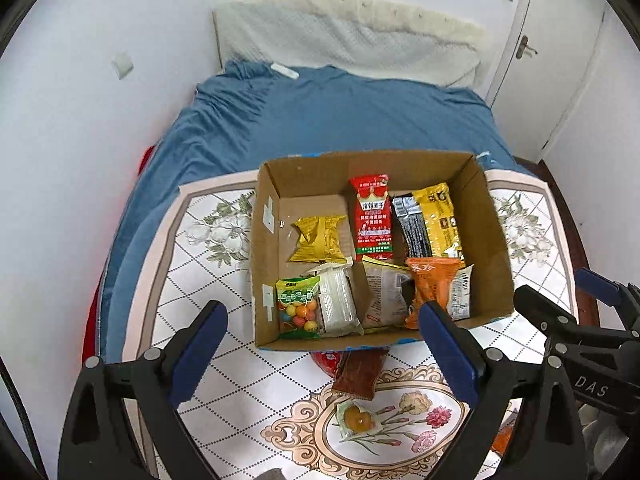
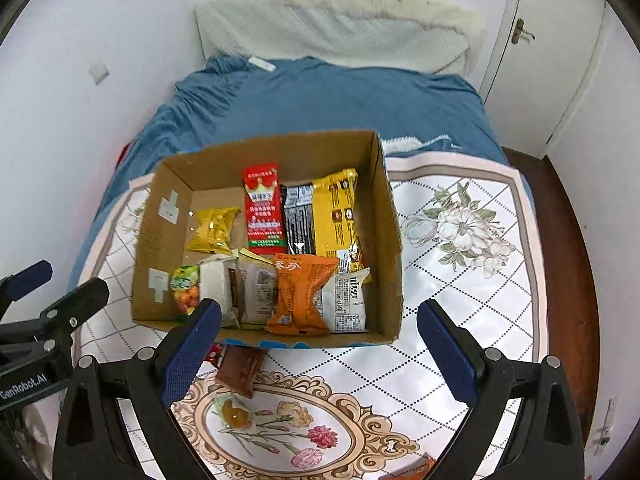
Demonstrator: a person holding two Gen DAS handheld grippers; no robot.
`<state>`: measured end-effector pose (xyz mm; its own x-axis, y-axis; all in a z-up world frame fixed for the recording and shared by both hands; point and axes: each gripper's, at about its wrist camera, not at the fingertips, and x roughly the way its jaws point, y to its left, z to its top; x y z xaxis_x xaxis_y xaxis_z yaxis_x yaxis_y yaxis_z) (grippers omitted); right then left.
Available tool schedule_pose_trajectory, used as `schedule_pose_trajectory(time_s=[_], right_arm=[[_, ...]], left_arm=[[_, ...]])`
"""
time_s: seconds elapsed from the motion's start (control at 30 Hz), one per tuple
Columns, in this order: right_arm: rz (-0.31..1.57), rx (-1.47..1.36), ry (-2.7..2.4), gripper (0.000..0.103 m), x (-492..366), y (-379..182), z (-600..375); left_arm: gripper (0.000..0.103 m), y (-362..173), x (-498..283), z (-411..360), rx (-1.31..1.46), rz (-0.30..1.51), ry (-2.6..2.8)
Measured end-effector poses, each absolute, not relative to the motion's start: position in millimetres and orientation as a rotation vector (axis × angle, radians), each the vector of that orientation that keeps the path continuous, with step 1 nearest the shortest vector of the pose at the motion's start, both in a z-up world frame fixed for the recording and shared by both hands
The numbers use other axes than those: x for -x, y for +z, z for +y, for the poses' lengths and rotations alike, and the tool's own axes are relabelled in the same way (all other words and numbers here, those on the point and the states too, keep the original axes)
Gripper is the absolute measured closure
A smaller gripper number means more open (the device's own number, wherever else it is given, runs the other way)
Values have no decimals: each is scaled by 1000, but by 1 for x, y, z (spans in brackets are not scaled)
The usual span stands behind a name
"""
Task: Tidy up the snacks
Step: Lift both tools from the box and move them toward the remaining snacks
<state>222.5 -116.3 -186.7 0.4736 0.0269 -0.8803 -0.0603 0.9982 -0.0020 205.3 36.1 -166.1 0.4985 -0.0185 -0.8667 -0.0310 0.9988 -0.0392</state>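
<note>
**Both grippers hovering wide over the snack box**

I am holding my left gripper (image 1: 324,344) with its blue pads spread wide and nothing between them, hanging over the near wall of the cardboard box (image 1: 496,236). My right gripper (image 2: 318,344) is likewise gaping, gripping nothing, over the same near wall.

The box is sitting on the floral tablecloth (image 2: 472,280), and the snacks are lying inside it. Against the far wall, a red packet (image 1: 373,216) is lying lengthwise, with a crinkled gold packet (image 1: 318,240) on its left and a black-and-yellow packet (image 1: 430,224) on its right. Along the near wall, a bag of coloured gumballs (image 1: 298,304) is sitting in the left corner, a white packet (image 1: 338,304) just beside it, then a grey-brown wrapper (image 1: 386,294), and an orange packet (image 1: 434,284) overlapping a white one toward the right.

Outside the box, touching its near wall, a brown sachet (image 2: 242,368) is lying on the cloth, and a small clear-wrapped amber sweet (image 2: 234,412) is lying just nearer than that.
</note>
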Motion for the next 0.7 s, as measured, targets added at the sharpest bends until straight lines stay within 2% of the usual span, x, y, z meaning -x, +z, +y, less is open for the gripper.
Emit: schedule_pose_trajectory(time_s=[0.27,0.4,0.57,0.7], right_arm=[[1035,-11,83,3,-195,-152,-114],[1072,-76,100,3,-175,-155,-124],[1192,-217,38,3,-134,-197,-165],[1338,-350,-104,3,-95,-257,-217]], left_arm=[[5,-140,-178,38,60,1012,25],[5,-149,-155,40,36,1035,64],[5,-203,-123,42,34,1179,74],[5,-253,-104,43,46,1308,85]])
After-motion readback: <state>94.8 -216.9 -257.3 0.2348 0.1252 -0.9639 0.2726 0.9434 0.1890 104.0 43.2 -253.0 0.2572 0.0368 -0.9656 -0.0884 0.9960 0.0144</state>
